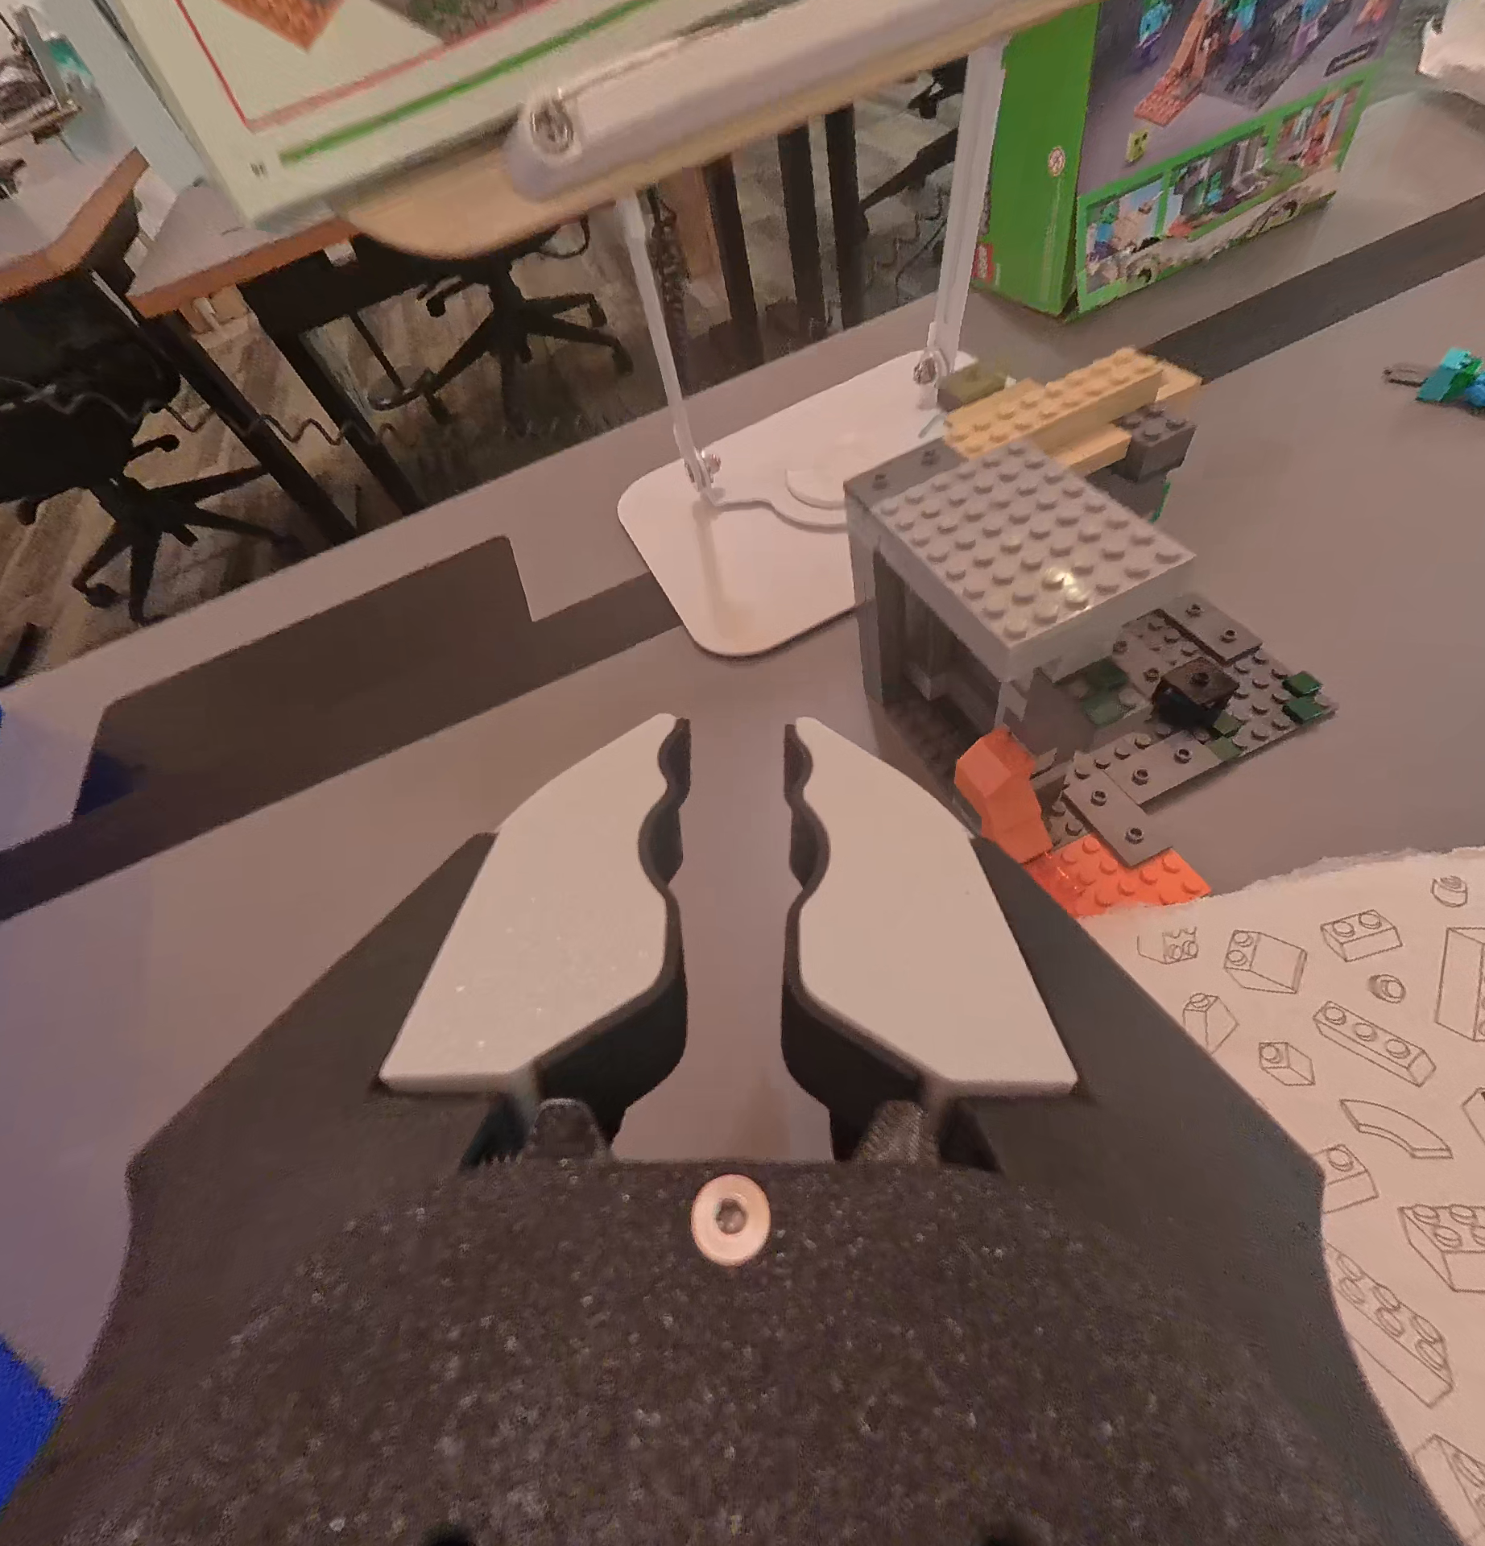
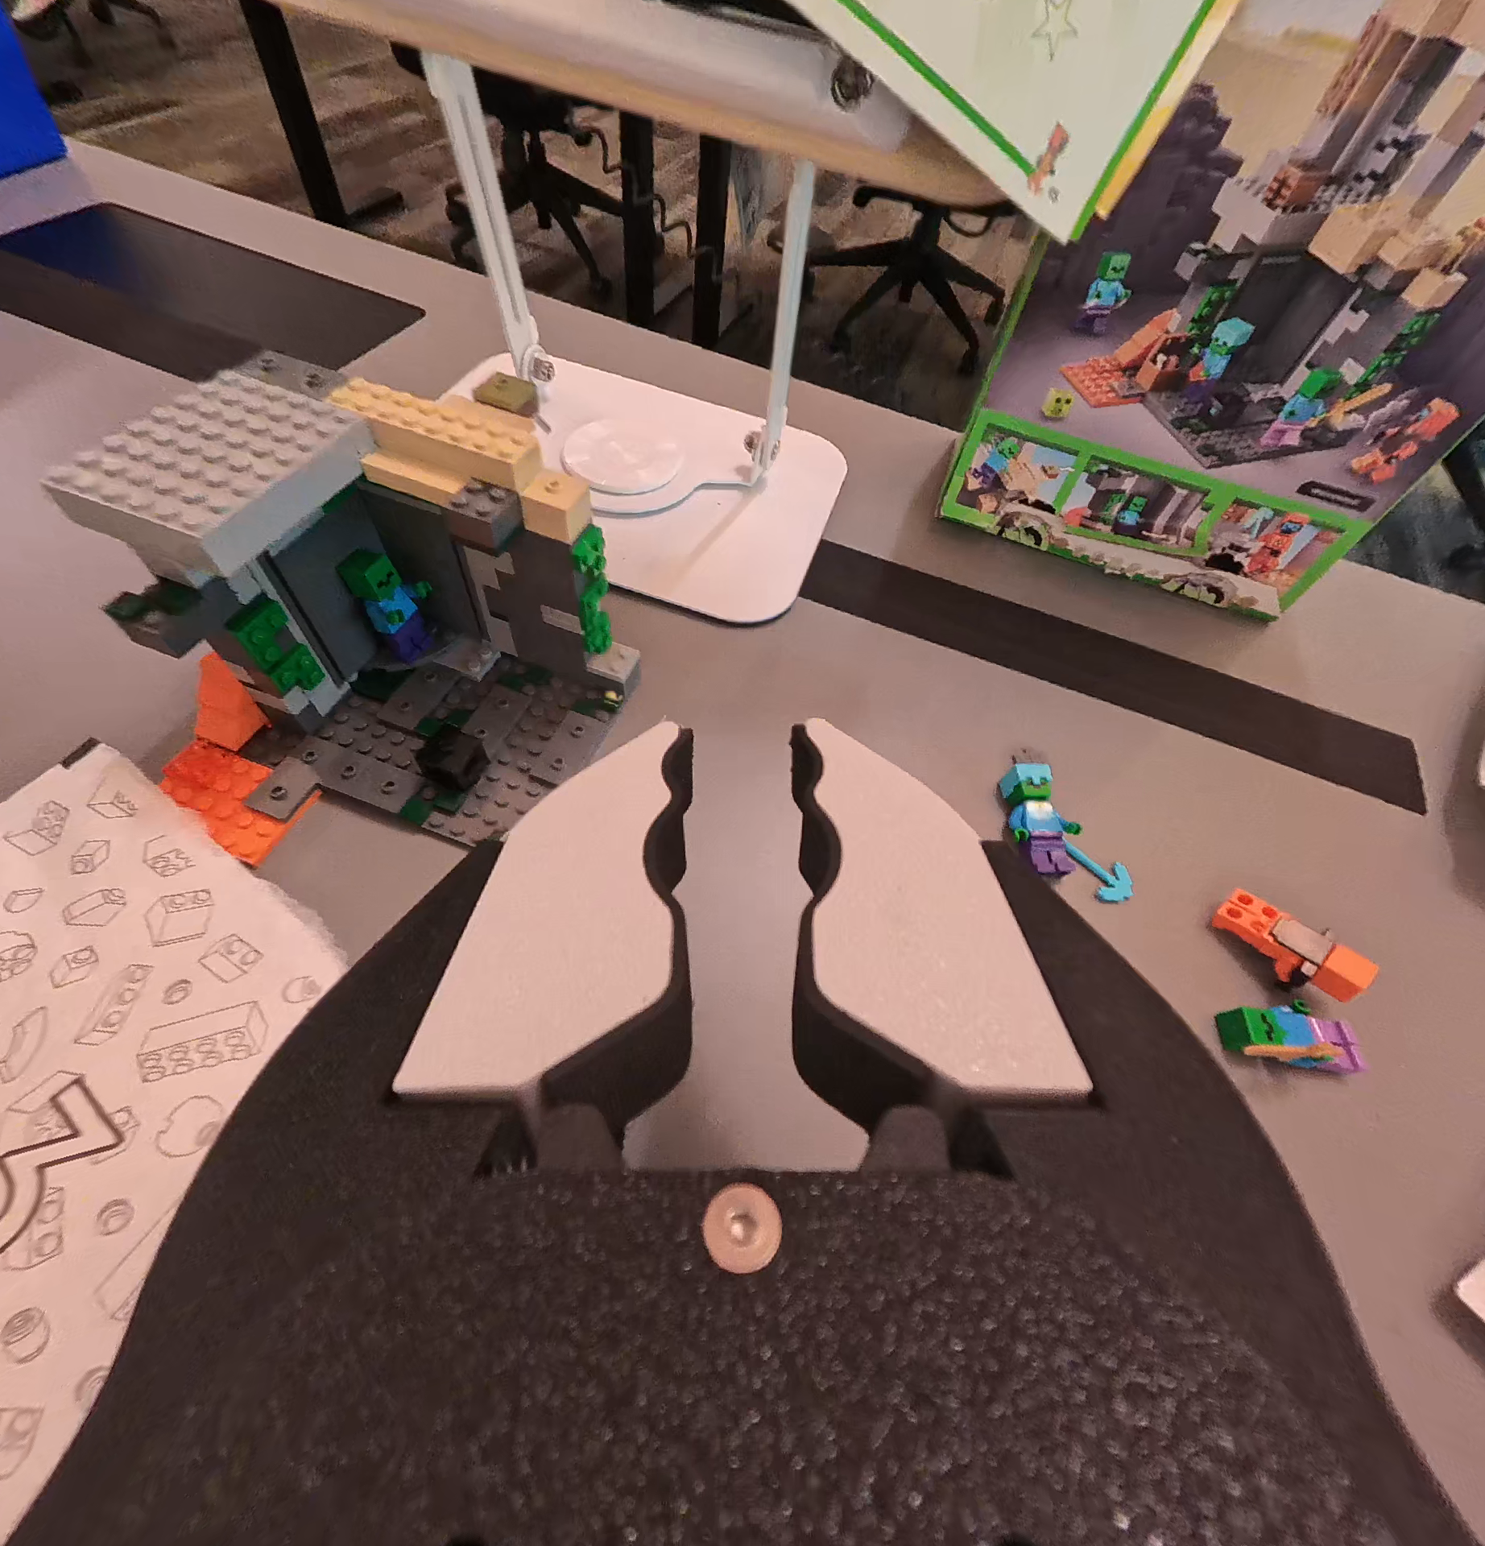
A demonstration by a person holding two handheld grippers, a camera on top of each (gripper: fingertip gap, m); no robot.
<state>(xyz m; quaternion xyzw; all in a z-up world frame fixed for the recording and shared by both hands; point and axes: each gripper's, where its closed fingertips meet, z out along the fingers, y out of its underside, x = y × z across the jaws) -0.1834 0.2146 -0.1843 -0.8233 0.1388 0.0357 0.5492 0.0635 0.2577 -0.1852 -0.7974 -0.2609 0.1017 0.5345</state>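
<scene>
My left gripper (image 1: 737,732) is open and empty above the grey table (image 1: 555,753). A grey brick building (image 1: 1032,552) with orange bricks at its base stands to its right. My right gripper (image 2: 741,736) is open and empty above the table. The same building (image 2: 346,577), with a green figure (image 2: 388,602) inside, stands to its left. A small blue-headed figure (image 2: 1040,820) with a blue pickaxe lies just right of the right fingers. An orange brick piece (image 2: 1300,945) and a lying green figure (image 2: 1291,1037) are farther right.
A white lamp base (image 2: 706,519) with two thin arms stands behind the building. A green toy box (image 2: 1224,376) stands at the back right. A white paper bag with brick drawings (image 2: 112,962) lies at the left. Office chairs and desks are beyond the table edge. About 25 centimetres separates my left fingertips from my right. To reach the grey brick building (image 1: 1032,552) in a straight line is about 8 centimetres for my left fingers, about 15 centimetres for my right. Seen from the right wrist view (image 2: 175,457) as well. My left tips are about 45 centimetres from the lying green figure (image 2: 1291,1037), my right tips only 20 centimetres.
</scene>
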